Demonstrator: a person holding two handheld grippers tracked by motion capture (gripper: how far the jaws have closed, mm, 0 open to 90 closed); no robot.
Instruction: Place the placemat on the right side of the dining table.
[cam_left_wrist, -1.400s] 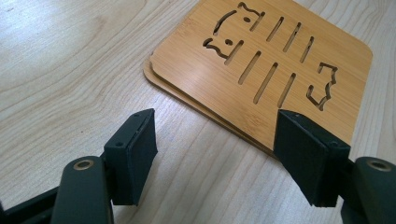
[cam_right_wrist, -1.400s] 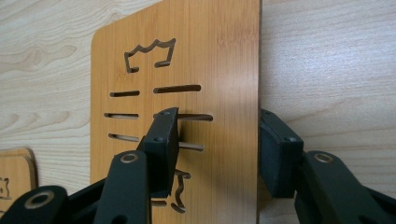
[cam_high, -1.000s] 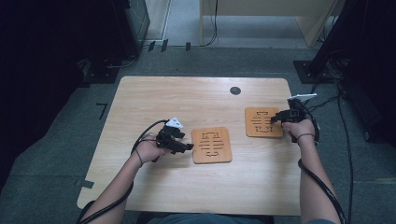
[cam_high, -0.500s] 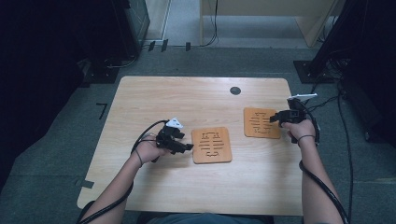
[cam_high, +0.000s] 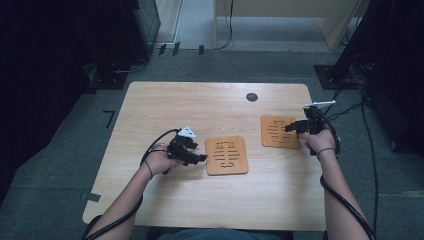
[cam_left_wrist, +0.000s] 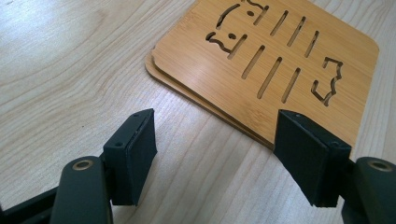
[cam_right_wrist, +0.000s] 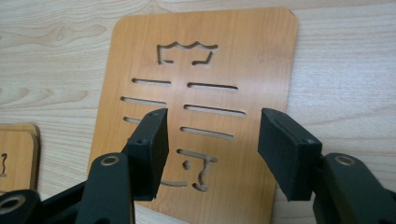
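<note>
Two slotted bamboo boards lie stacked (cam_high: 227, 155) at the middle of the light wooden table (cam_high: 200, 105). The top board (cam_left_wrist: 280, 56) sits slightly askew on the lower one (cam_left_wrist: 154, 70). My left gripper (cam_high: 202, 158) (cam_left_wrist: 215, 158) stands open at the stack's near-left corner, low over the tabletop, with nothing gripped. A third board (cam_high: 277, 131) (cam_right_wrist: 205, 60) lies flat at the right. My right gripper (cam_high: 289, 128) (cam_right_wrist: 212, 149) hovers over its right edge. Its jaws have just been opening and are clear of the board. The centre stack's corner (cam_right_wrist: 16, 149) shows at the left of the right gripper view.
A round dark grommet (cam_high: 252, 97) sits near the table's far edge. Cables trail from both grippers, the right one (cam_high: 350, 205) off the table's right side. Dark equipment (cam_high: 60, 75) stands on the grey floor to the left.
My right gripper has edged slightly left over its board. The left hand and the centre stack have not moved.
</note>
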